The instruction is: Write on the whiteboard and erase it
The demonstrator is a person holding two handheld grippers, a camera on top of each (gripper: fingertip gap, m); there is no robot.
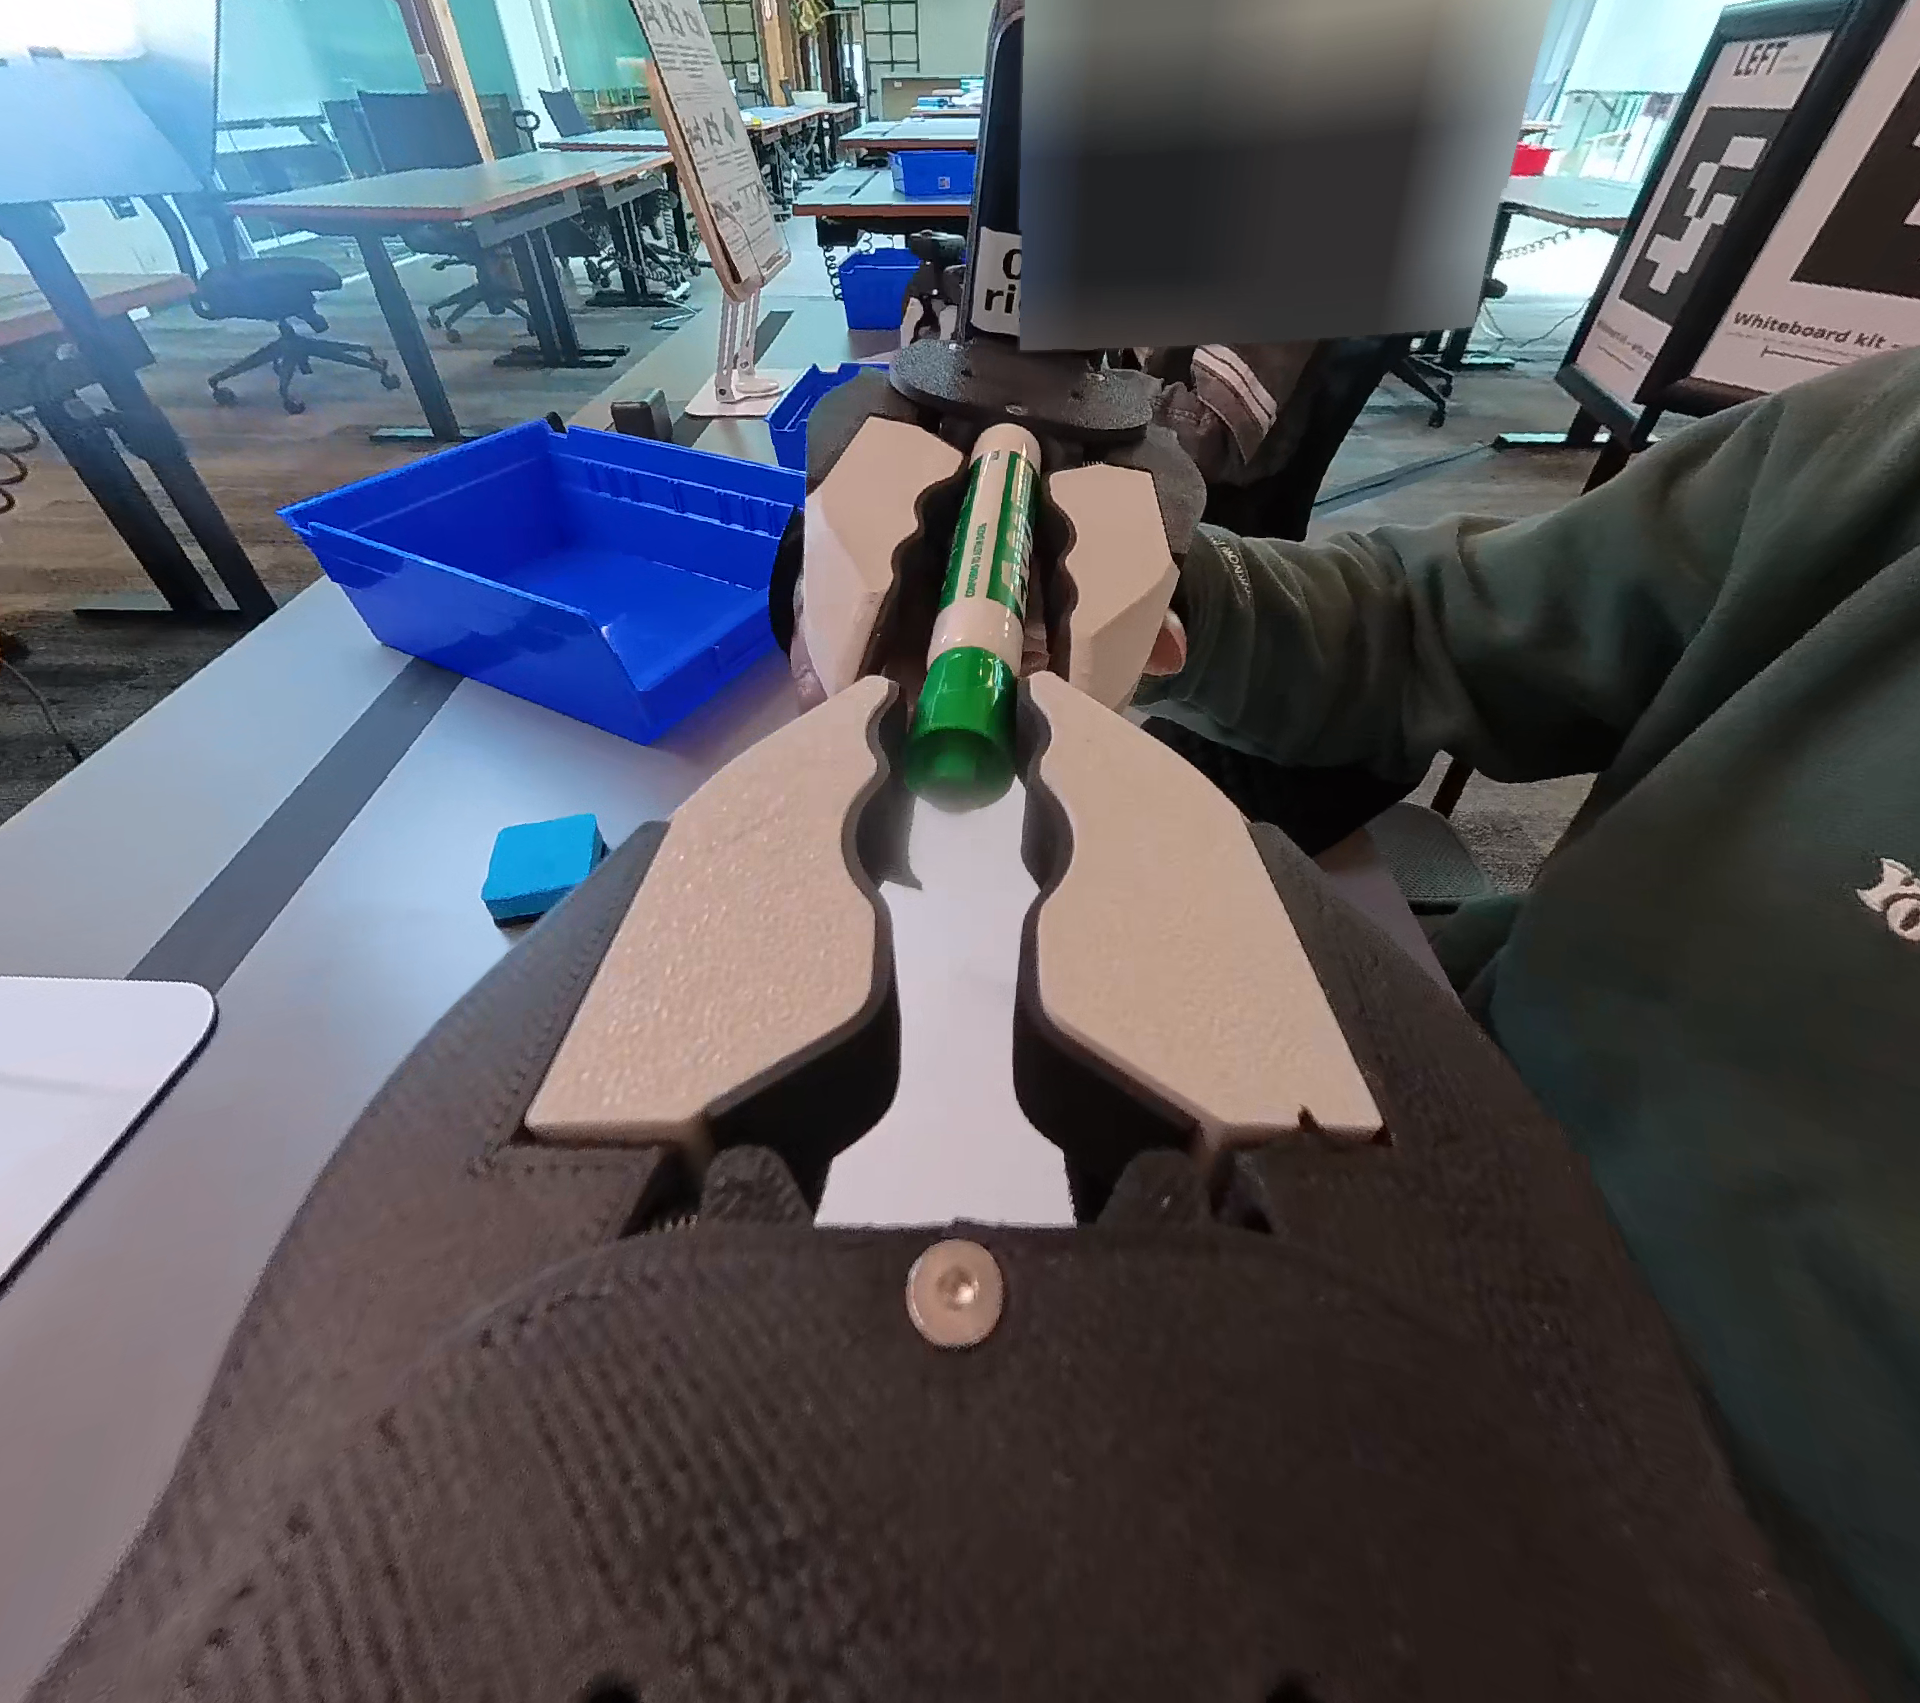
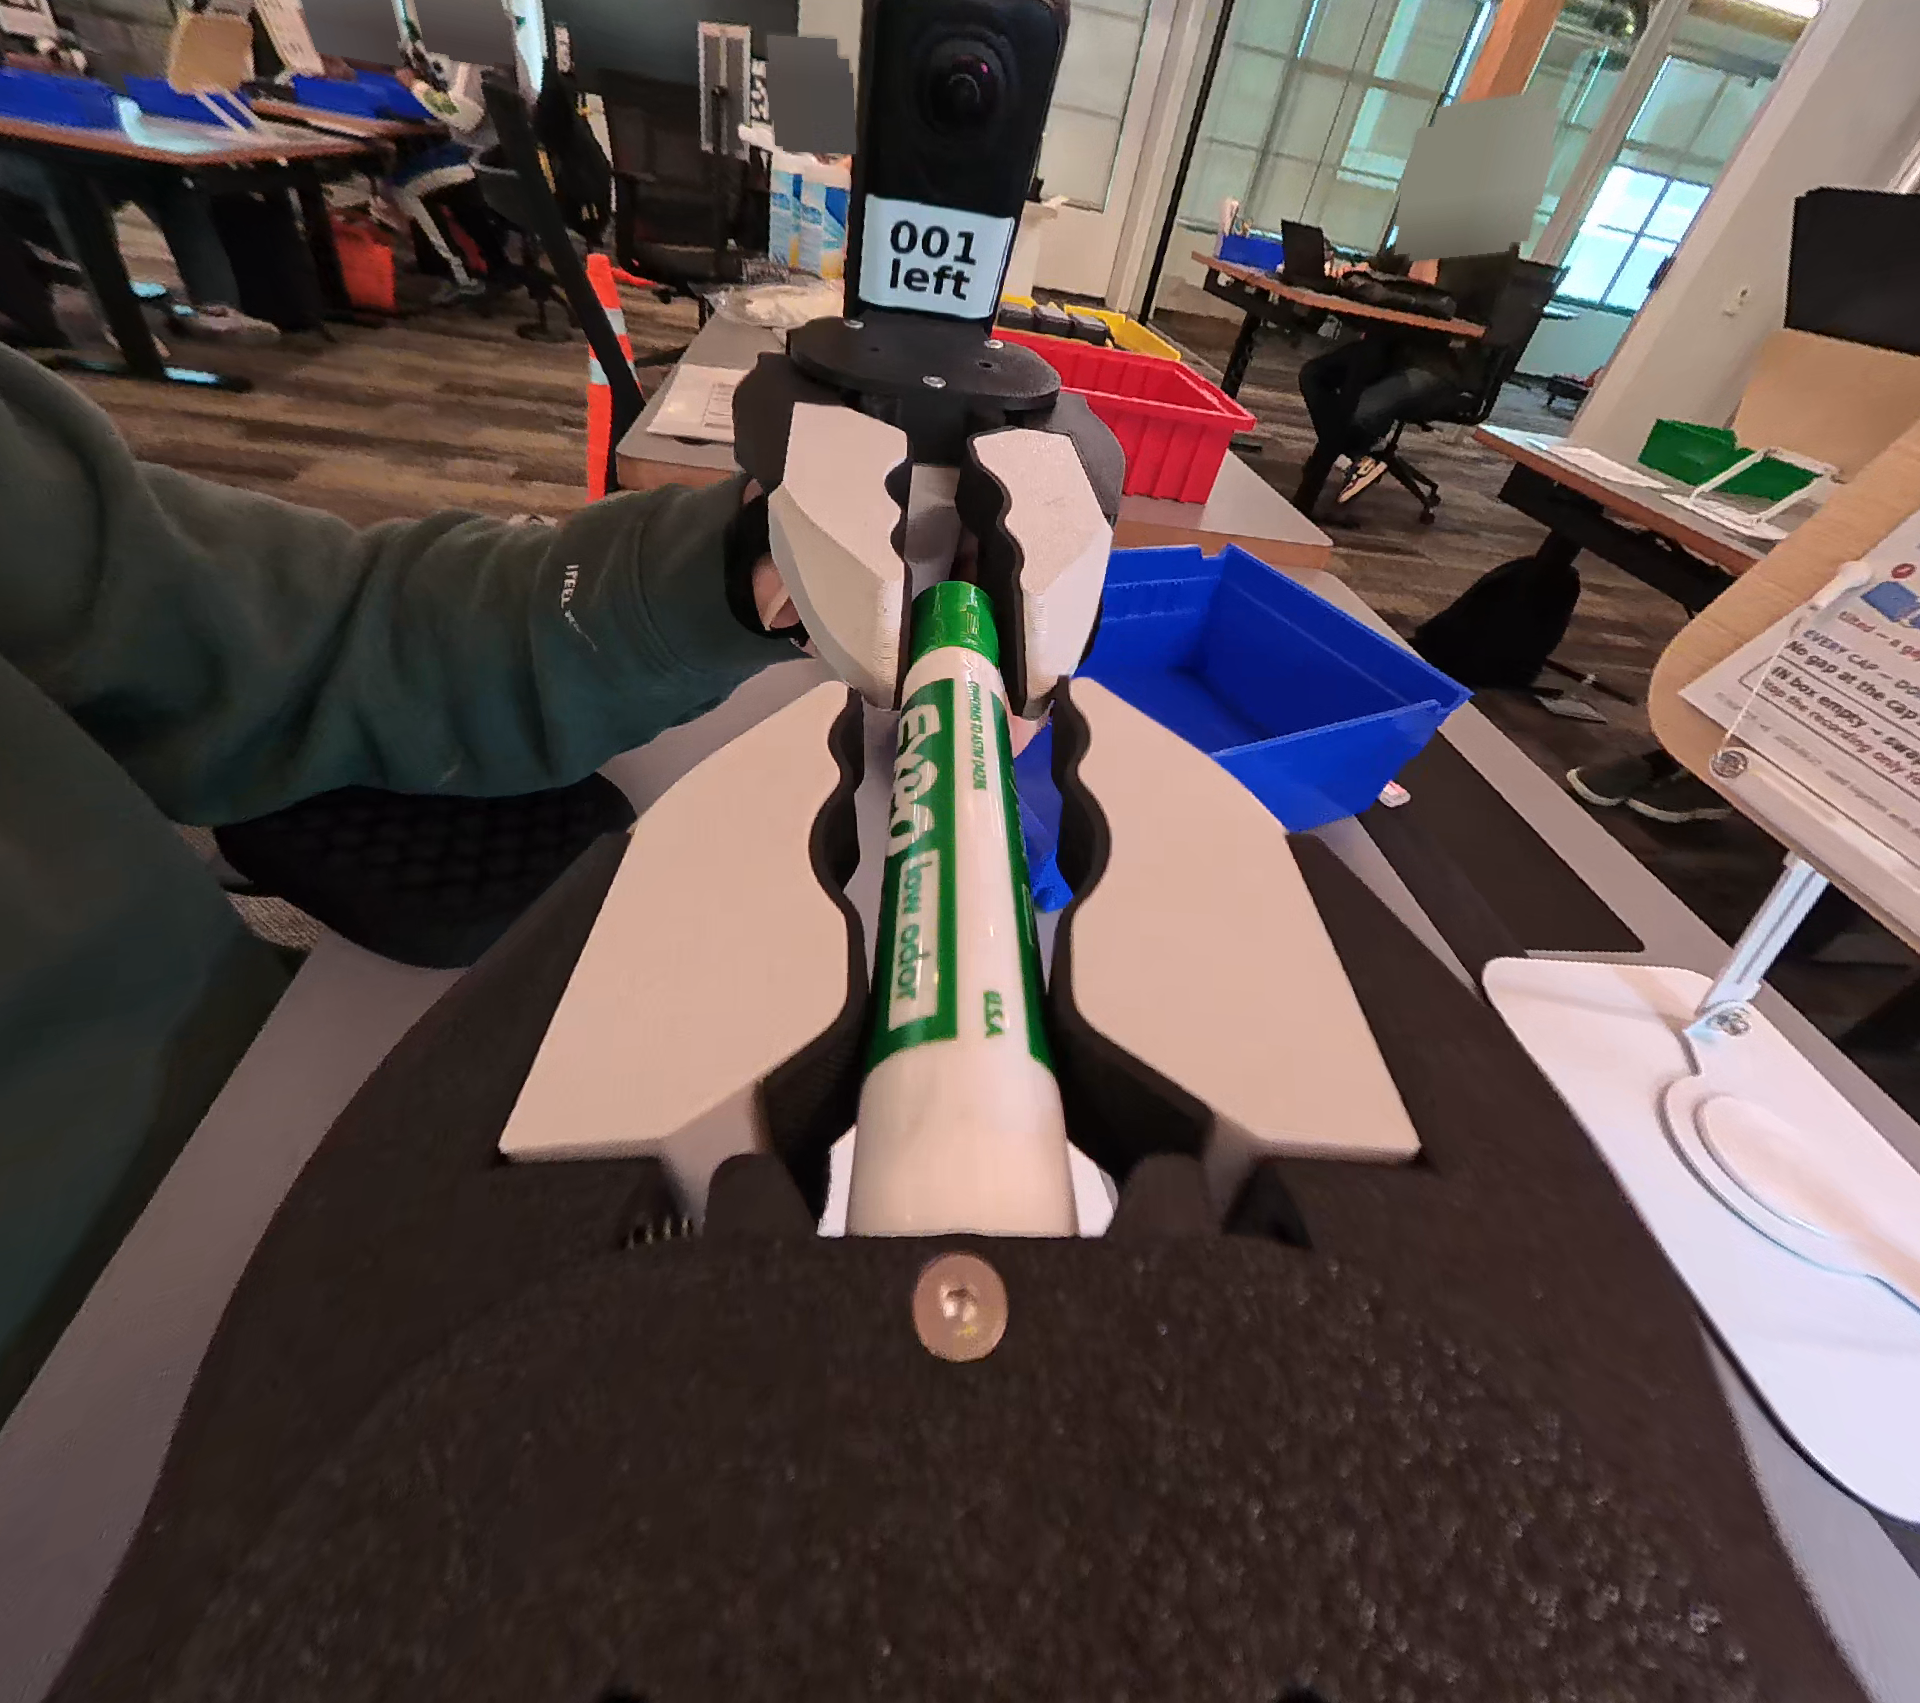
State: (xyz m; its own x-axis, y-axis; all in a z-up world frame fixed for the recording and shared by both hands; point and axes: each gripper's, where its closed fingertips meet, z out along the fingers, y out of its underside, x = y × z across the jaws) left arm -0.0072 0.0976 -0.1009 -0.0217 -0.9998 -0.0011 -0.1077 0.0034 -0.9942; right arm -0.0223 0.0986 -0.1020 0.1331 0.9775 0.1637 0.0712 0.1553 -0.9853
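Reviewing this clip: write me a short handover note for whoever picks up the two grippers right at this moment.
Right gripper: shut on the barrel of the green marker.
Left gripper: shut on the marker's green cap, tips only; the two grippers face each other above the grey table.
Things: blue eraser lies on the table beside the empty blue bin. A white rounded corner, perhaps the whiteboard, shows at the left wrist view's edge.
Done: marker picked up, cap gripped.
Left: the cap still looks seated, so pull it off, write, then erase with the eraser.
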